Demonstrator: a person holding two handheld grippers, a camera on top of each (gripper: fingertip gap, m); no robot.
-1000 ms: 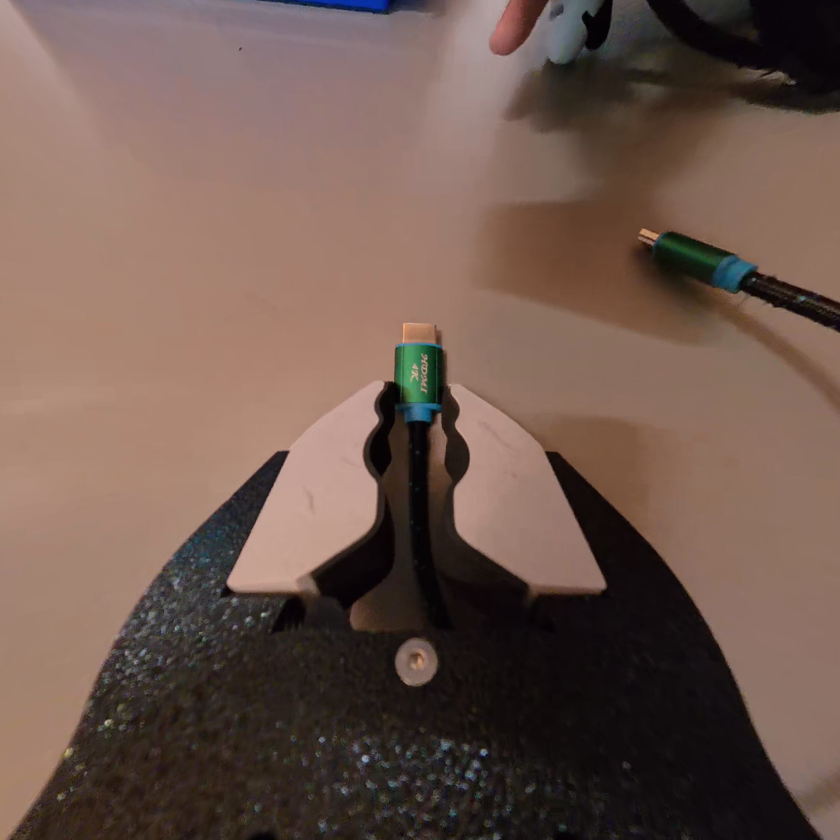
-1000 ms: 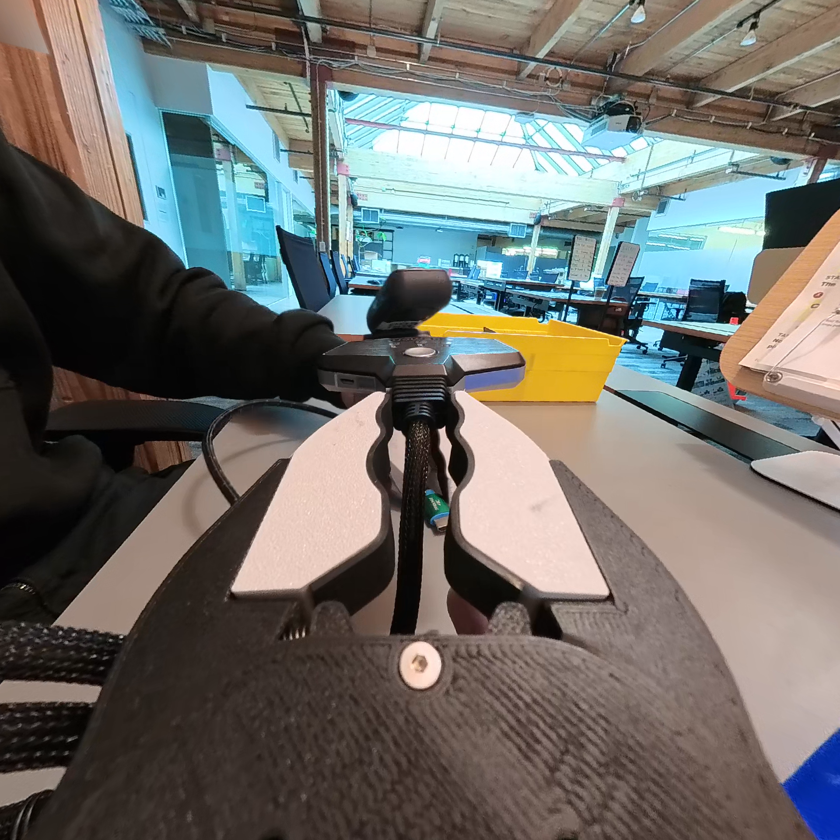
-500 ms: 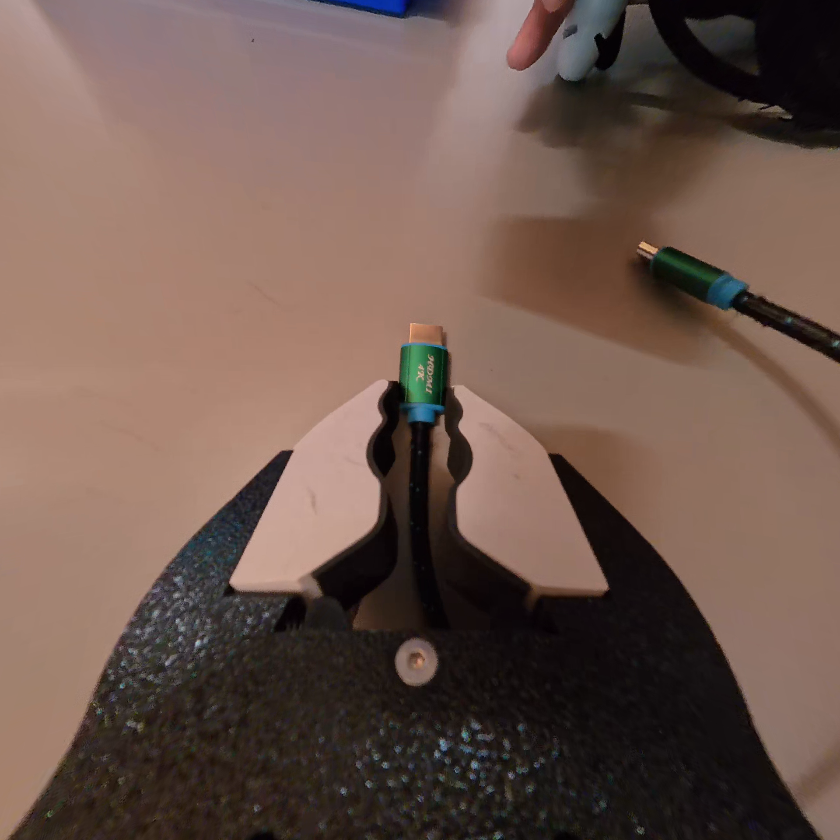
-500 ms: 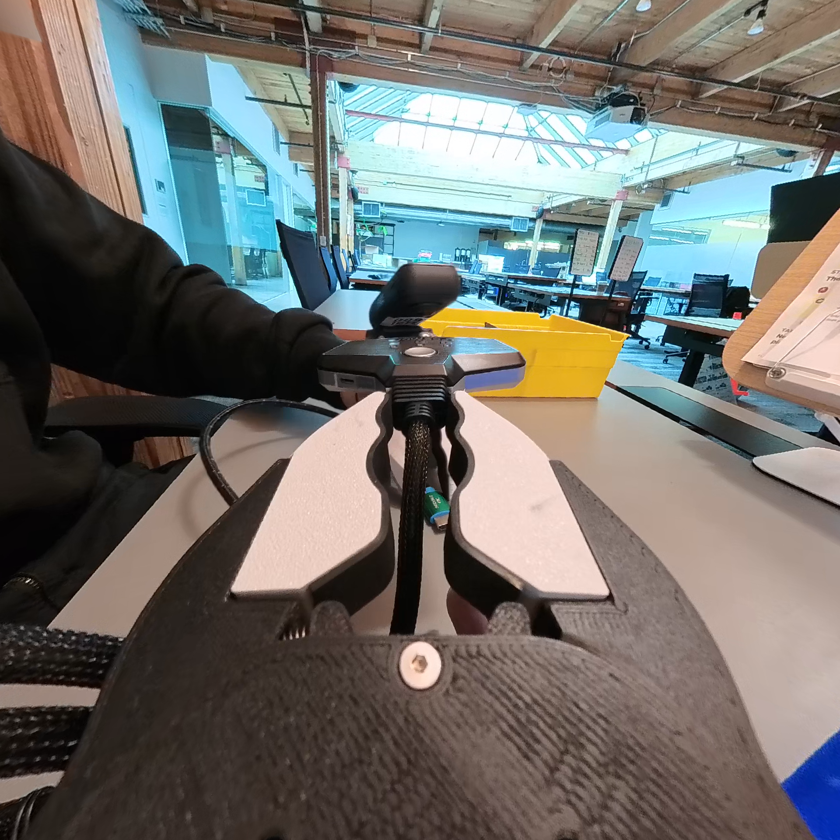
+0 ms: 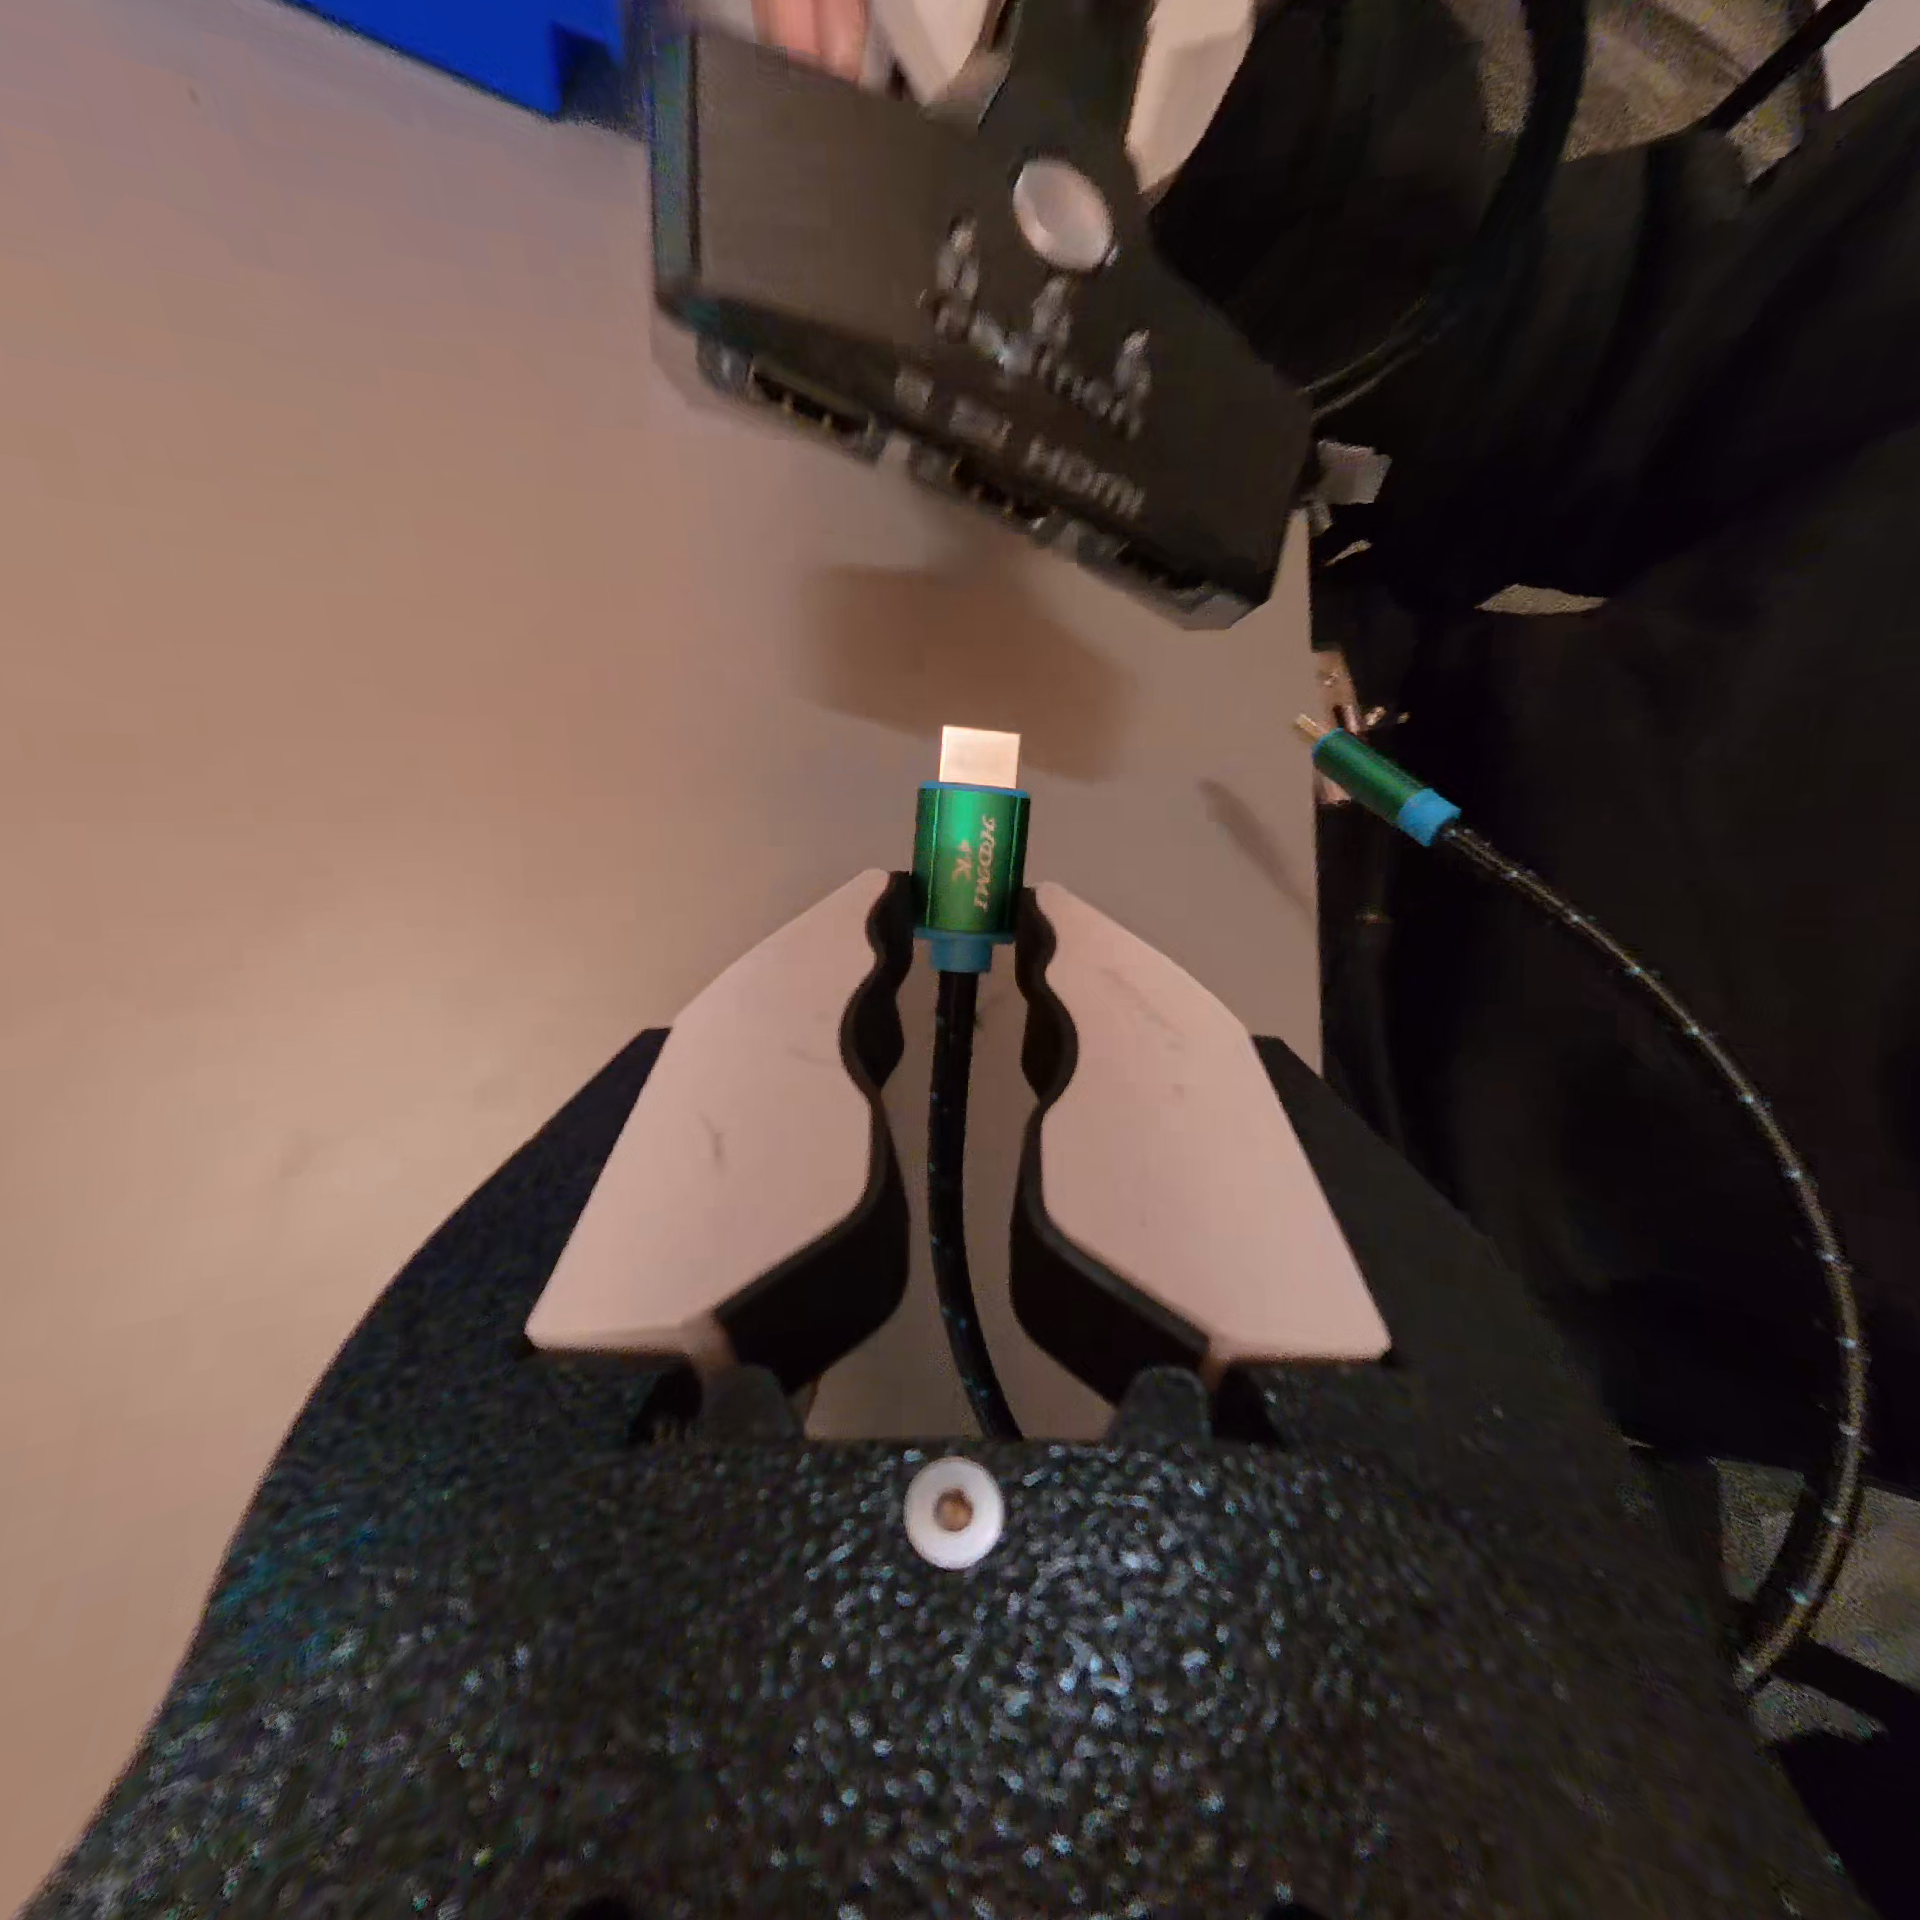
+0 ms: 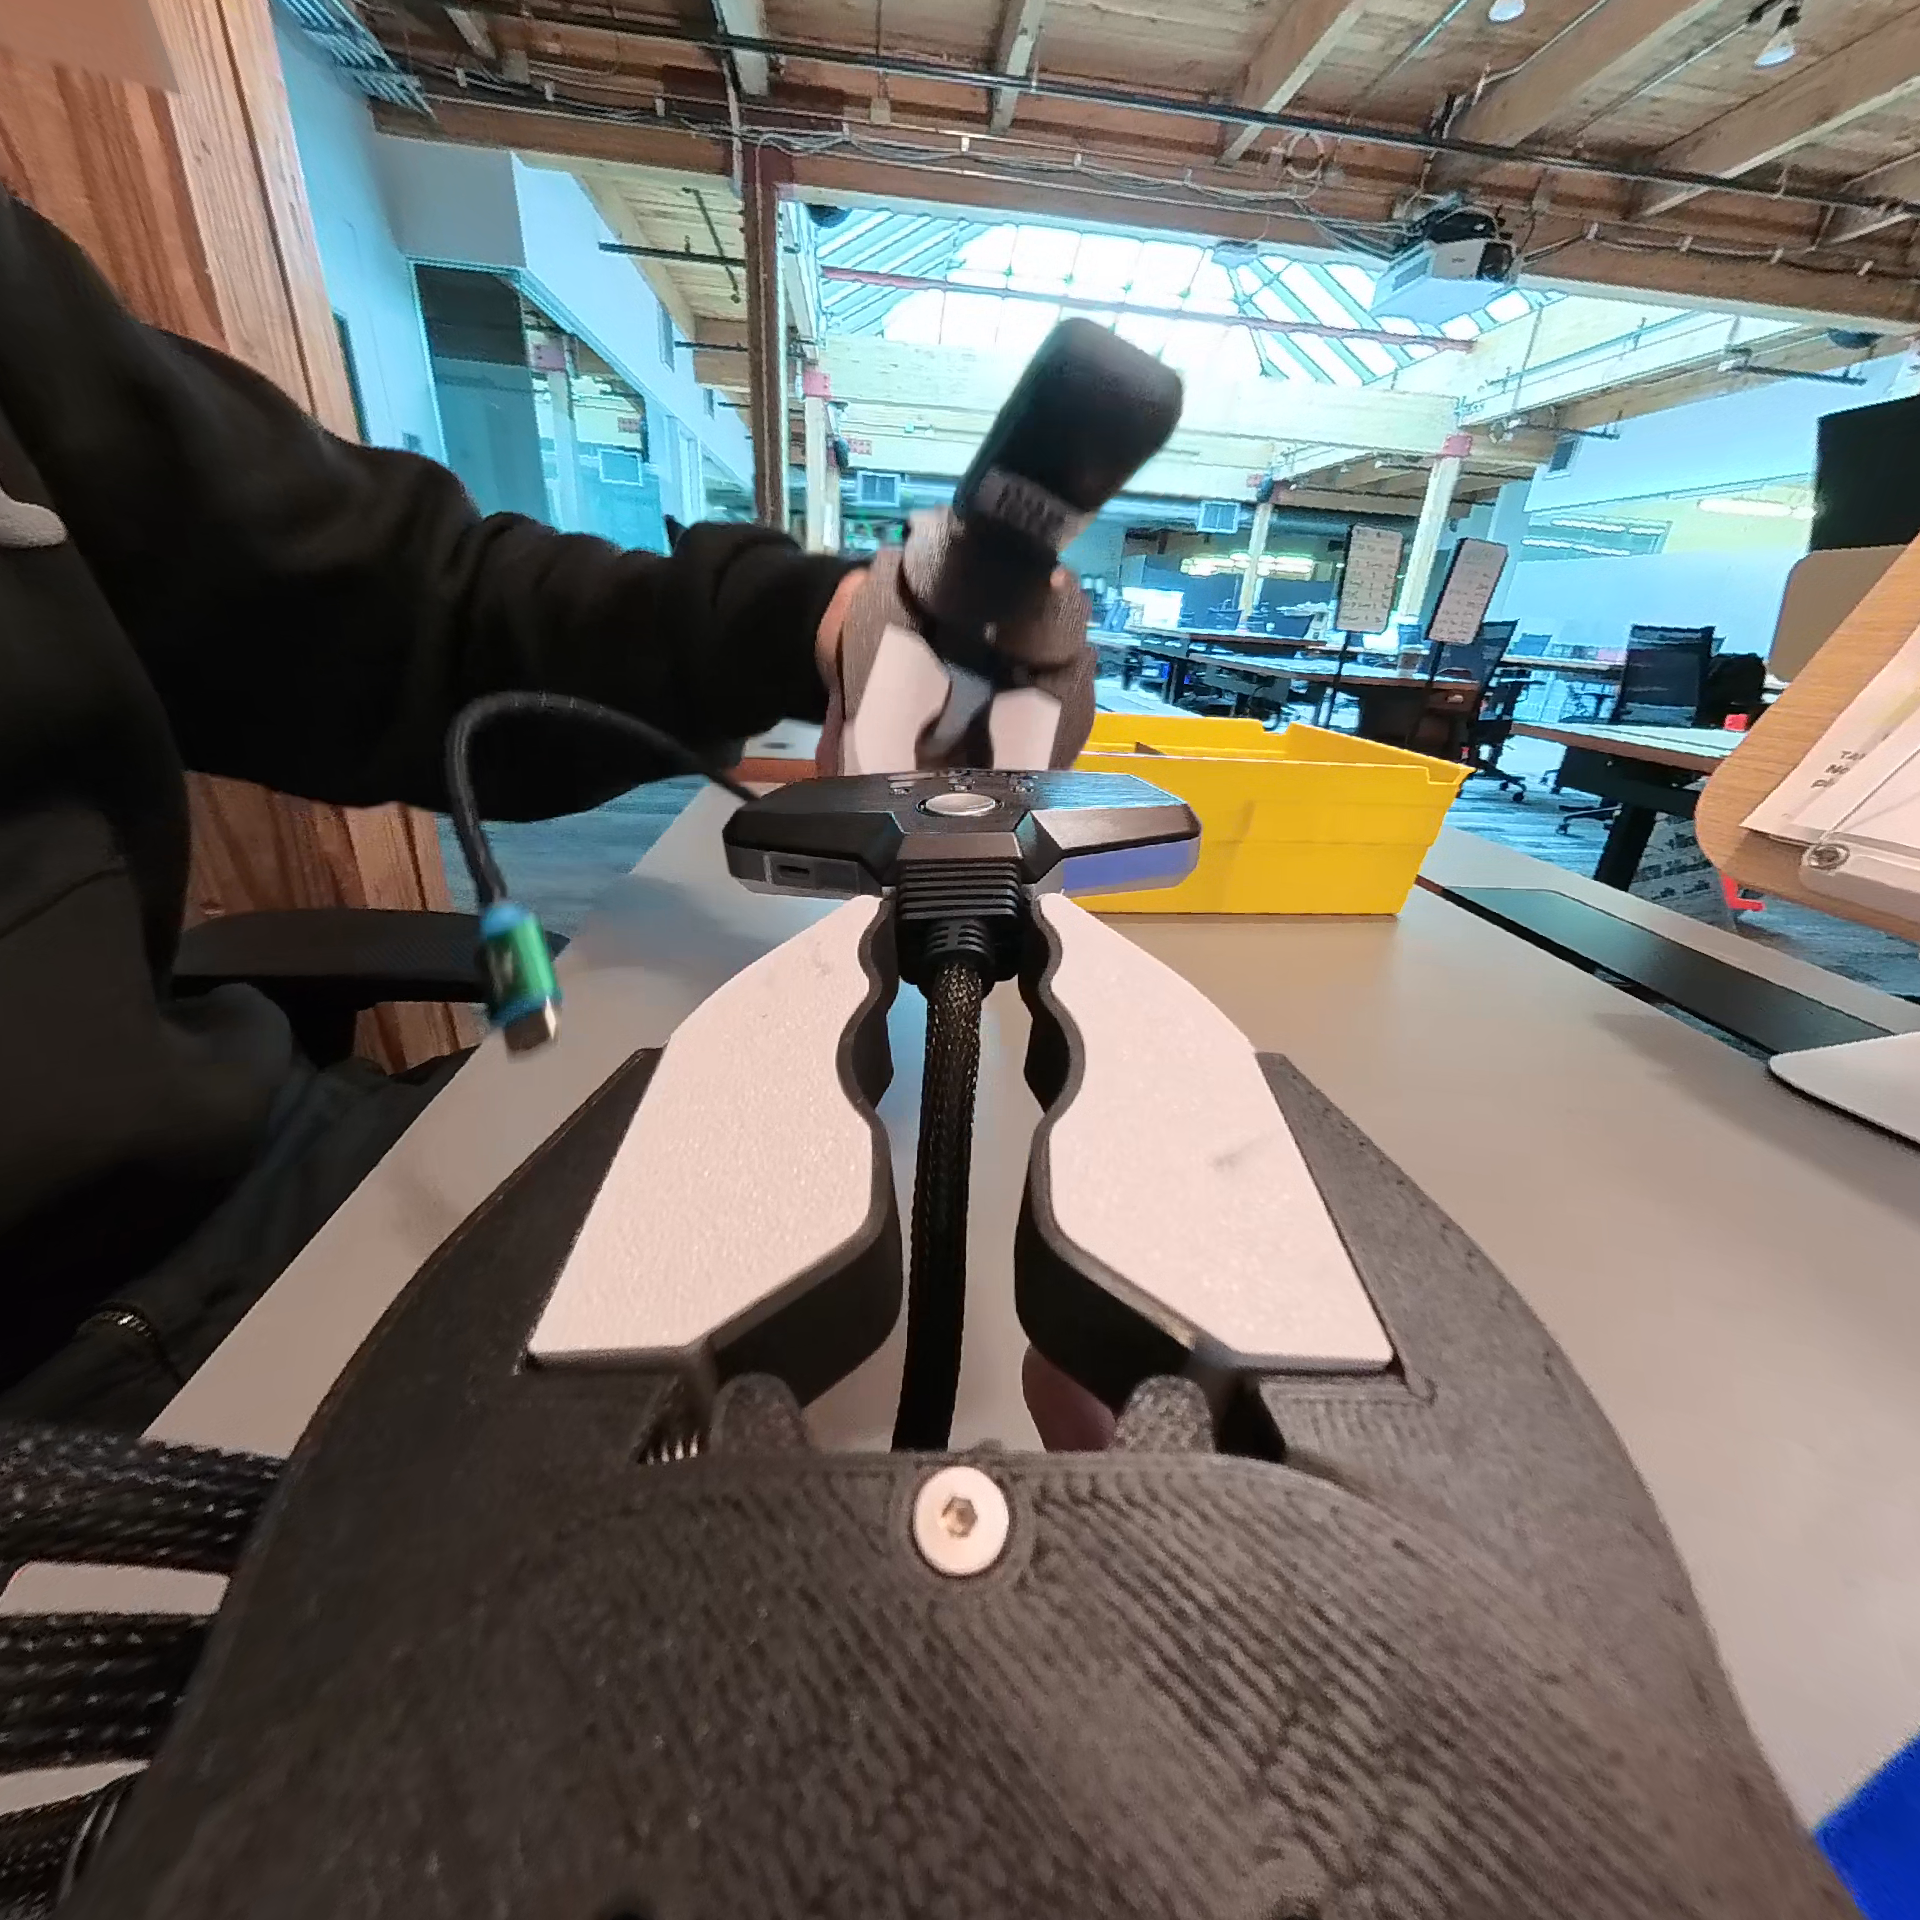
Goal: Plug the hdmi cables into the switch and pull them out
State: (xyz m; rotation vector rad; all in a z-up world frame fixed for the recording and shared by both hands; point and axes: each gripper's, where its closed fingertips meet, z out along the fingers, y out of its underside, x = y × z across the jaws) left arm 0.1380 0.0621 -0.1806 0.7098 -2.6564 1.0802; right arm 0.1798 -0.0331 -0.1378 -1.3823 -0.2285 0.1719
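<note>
My left gripper (image 5: 964,894) is shut on a green HDMI plug (image 5: 971,868), whose metal tip points at the port side of the black switch (image 5: 966,343) a short gap ahead. My right gripper (image 6: 956,920) is shut on the ribbed collar of the switch's own black braided cable (image 6: 940,1143) and holds the switch (image 6: 961,831) level above the table. In the right wrist view the left gripper (image 6: 940,717) shows just beyond the switch, held in a gloved hand. A second green plug (image 5: 1371,784) hangs loose on its cable; it also shows in the right wrist view (image 6: 516,977).
The grey table (image 5: 312,727) ends in an edge on the right of the left wrist view. A yellow bin (image 6: 1268,821) stands behind the switch. A person's black sleeve (image 6: 416,644) reaches in from the left. A wooden board with papers (image 6: 1829,769) is at the right, and a blue object (image 5: 468,42) lies at the far side.
The left gripper has lifted and swung toward the switch, which now fills the top of its view. The loose second plug has come off the table and now hangs at the left.
</note>
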